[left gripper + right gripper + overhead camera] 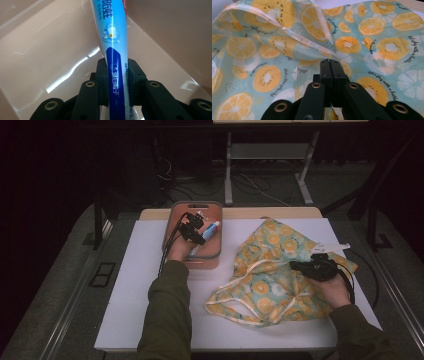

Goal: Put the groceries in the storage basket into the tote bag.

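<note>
Over the pink tray (pixel 176 215), left claw (pixel 117 75) clamps the toothpaste tube (pixel 113 37); right claw (pixel 329 65) closed, seemingly pinching the fruit-print bag (pixel 372 45)

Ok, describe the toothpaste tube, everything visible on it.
The toothpaste tube is a slim, glossy plastic-looking tube, light blue toward its far end and dark blue nearer the camera, with white printed characters and a small tooth graphic; red shows at the top edge. The left gripper has its jaws closed on the tube's sides. It sits inside the pinkish-orange bin at the table's far left, angled, white cap end away from the hand.
</note>
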The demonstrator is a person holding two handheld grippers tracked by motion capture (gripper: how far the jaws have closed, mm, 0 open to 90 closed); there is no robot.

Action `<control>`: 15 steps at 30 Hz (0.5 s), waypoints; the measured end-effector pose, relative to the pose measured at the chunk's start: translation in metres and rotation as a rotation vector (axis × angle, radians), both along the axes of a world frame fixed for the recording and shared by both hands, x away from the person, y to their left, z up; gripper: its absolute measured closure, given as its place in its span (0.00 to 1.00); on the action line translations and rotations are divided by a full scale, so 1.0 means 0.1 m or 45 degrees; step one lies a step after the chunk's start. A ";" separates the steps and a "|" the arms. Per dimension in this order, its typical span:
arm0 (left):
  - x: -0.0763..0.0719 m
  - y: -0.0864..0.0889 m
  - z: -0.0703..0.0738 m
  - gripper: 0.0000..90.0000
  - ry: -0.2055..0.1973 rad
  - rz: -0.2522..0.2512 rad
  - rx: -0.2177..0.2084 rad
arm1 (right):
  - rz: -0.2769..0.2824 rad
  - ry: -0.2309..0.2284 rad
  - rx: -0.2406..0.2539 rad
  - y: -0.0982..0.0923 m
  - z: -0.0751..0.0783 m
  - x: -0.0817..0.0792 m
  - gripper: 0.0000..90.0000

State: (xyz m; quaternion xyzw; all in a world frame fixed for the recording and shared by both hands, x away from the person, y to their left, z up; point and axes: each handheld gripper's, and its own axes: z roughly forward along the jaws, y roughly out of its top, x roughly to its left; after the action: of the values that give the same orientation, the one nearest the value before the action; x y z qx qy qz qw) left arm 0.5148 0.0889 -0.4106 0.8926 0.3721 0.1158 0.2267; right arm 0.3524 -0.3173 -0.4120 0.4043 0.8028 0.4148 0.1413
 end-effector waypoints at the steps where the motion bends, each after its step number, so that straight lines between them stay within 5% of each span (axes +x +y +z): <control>1: 0.00 0.01 0.01 0.83 -0.004 0.001 -0.005 | 0.000 -0.002 0.001 0.00 0.00 0.00 0.99; 15: -0.11 0.19 0.64 0.84 -0.128 -0.006 -0.216 | -0.001 -0.002 0.005 -0.01 0.00 0.00 0.99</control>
State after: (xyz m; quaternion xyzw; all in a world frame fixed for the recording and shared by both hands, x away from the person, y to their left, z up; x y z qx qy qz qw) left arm 0.5034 0.1082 -0.3466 0.8640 0.3668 0.1282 0.3201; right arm 0.3527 -0.3180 -0.4116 0.4046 0.8017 0.4167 0.1412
